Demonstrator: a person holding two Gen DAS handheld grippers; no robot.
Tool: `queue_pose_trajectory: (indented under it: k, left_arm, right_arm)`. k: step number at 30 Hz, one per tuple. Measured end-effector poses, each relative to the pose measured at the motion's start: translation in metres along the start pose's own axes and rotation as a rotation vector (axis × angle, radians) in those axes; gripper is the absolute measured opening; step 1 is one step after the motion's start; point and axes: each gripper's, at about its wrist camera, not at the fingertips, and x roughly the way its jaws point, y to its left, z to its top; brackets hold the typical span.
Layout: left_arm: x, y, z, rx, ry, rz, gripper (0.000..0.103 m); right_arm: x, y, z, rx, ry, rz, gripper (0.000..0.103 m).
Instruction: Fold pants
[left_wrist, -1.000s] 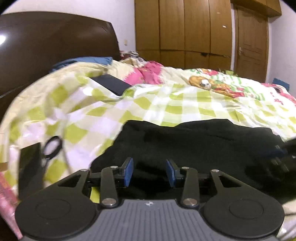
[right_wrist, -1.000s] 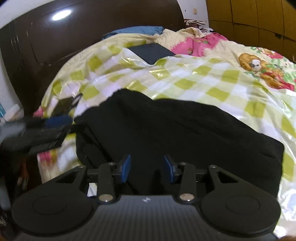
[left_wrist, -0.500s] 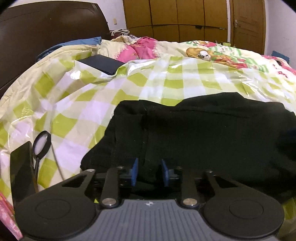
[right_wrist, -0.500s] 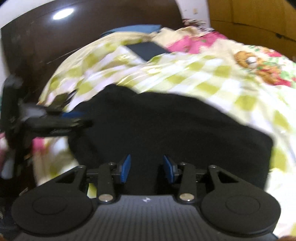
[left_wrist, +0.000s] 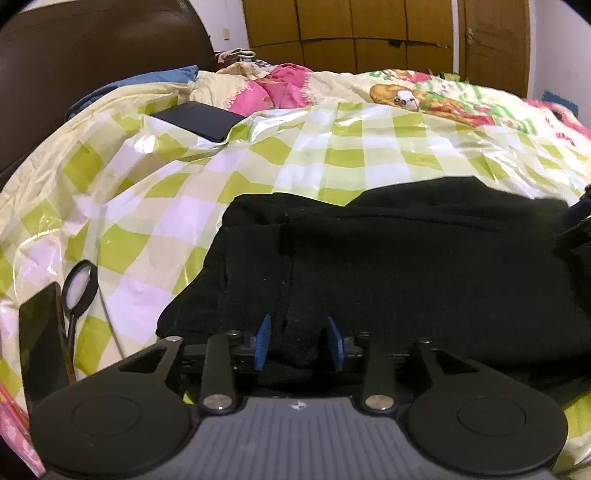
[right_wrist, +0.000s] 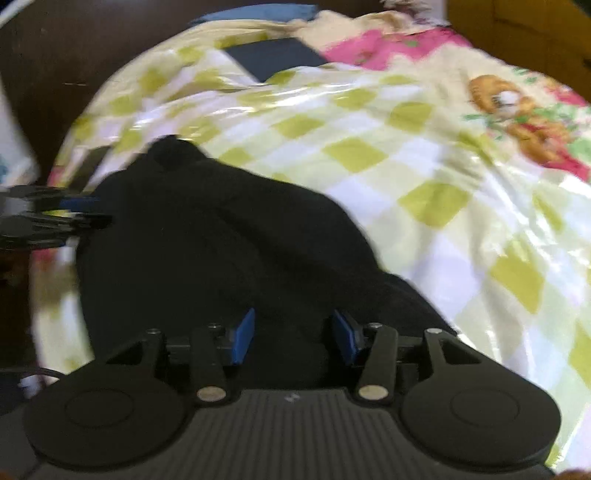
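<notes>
The black pants lie bunched on the green-checked plastic sheet that covers the bed, their left edge ending at about 9 o'clock of the left gripper, with bare sheet running from 9 round to 1 o'clock. A magnifying glass and a dark phone lie at 8 o'clock near the sheet's edge, and a dark flat case lies far off at 11. The right wrist view is blurred; in it the pants fill 10 to 1 o'clock, open sheet lies at 2 to 3, and the left gripper is cut off at 9. The left gripper's blue pads stand narrowly apart with a ridge of black cloth between them; whether they pinch it I cannot tell. The right gripper stands wider open over the pants, holding nothing.
</notes>
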Motion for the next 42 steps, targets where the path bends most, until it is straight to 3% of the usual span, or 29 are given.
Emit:
queue_pose_trajectory:
  k: [3,7,10,12,17,21,24,30,33,36,37,40,42]
  left_arm:
    - [0.002,-0.003,0.002,0.023,0.010,0.006,0.051]
    - [0.003,-0.003,0.005,0.025,0.022,0.008,0.051]
    - [0.004,-0.004,0.006,0.029,0.030,0.016,0.052]
    - [0.003,-0.005,0.006,0.039,0.033,0.025,0.052]
    - [0.007,-0.008,0.007,0.056,0.042,0.032,0.054]
    - [0.009,-0.011,0.009,0.071,0.049,0.045,0.056]
    - [0.009,-0.012,0.009,0.075,0.052,0.053,0.056]
    - [0.005,-0.013,0.009,0.065,0.015,0.059,0.056]
    - [-0.002,-0.014,0.010,0.058,-0.026,0.066,0.056]
    - [0.005,-0.016,0.006,0.053,-0.026,0.077,0.057]
    - [0.009,-0.018,0.005,0.054,-0.015,0.079,0.057]
    - [0.010,-0.025,0.005,0.091,-0.014,0.108,0.057]
    - [0.004,-0.025,0.006,0.113,-0.018,0.099,0.057]
  right_arm:
    - [-0.001,0.002,0.001,-0.035,0.044,0.065,0.048]
    - [0.003,-0.030,0.007,0.083,0.030,0.108,0.048]
    - [0.021,-0.049,0.010,0.170,0.108,0.211,0.044]
    - [0.021,-0.047,0.011,0.150,0.155,0.298,0.037]
    - [0.008,-0.049,0.015,0.105,0.190,0.449,0.037]
    - [0.038,-0.060,0.013,0.150,0.244,0.429,0.037]
    - [0.042,-0.057,0.012,0.225,0.210,0.412,0.009]
    - [-0.004,-0.036,0.018,0.211,0.107,0.321,0.007]
    - [-0.037,-0.030,0.036,0.153,-0.007,0.230,0.006]
    - [-0.038,-0.045,0.042,0.177,-0.106,0.127,0.006]
    - [-0.024,-0.052,0.040,0.205,-0.102,0.104,0.007]
    - [0.026,-0.053,0.024,0.207,0.056,0.060,0.016]
    - [0.033,-0.048,0.018,0.186,0.065,0.047,0.016]
